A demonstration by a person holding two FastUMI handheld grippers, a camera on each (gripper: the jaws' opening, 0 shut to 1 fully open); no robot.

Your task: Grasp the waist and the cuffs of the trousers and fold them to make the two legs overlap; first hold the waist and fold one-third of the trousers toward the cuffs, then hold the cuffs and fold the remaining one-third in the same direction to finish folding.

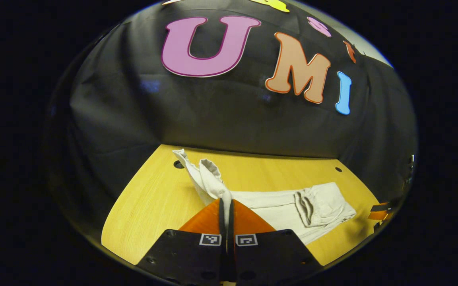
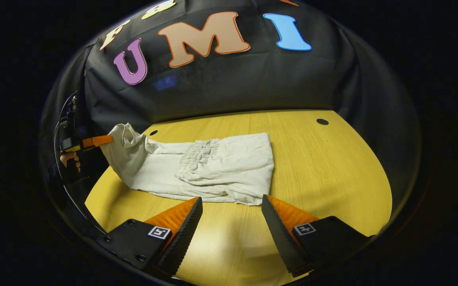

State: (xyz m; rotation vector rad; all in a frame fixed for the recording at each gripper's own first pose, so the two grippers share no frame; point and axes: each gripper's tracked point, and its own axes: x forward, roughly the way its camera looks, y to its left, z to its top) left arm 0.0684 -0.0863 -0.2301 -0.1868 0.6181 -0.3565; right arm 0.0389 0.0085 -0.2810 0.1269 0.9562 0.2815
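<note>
The trousers (image 2: 197, 171) lie across the yellow counter (image 2: 332, 178), pale and thin, already doubled over with the gathered waist (image 2: 191, 161) resting on top near the middle. The cuff end (image 2: 123, 137) is lifted off the counter at the far left of the right gripper view, pinched by the left tongs (image 2: 101, 140), and the cloth sags straight down from that pinch like a curtain. In the left gripper view the left tongs (image 1: 226, 206) are squeezed tight with a strip of that cloth between them. The right tongs (image 2: 232, 208) stand wide apart, holding nothing, just short of the trousers' near edge.

This looks like light, limp cotton: no stiffness at all, so it will droop, crease and drag wherever it is not supported. A single pinch at one corner seems likely to let the other cuff trail and twist. I would say the free tongs want the other side of the cuff end, taking both layers at the hem, so the fold goes over flat. It should not slip much, nor is it fragile
</note>
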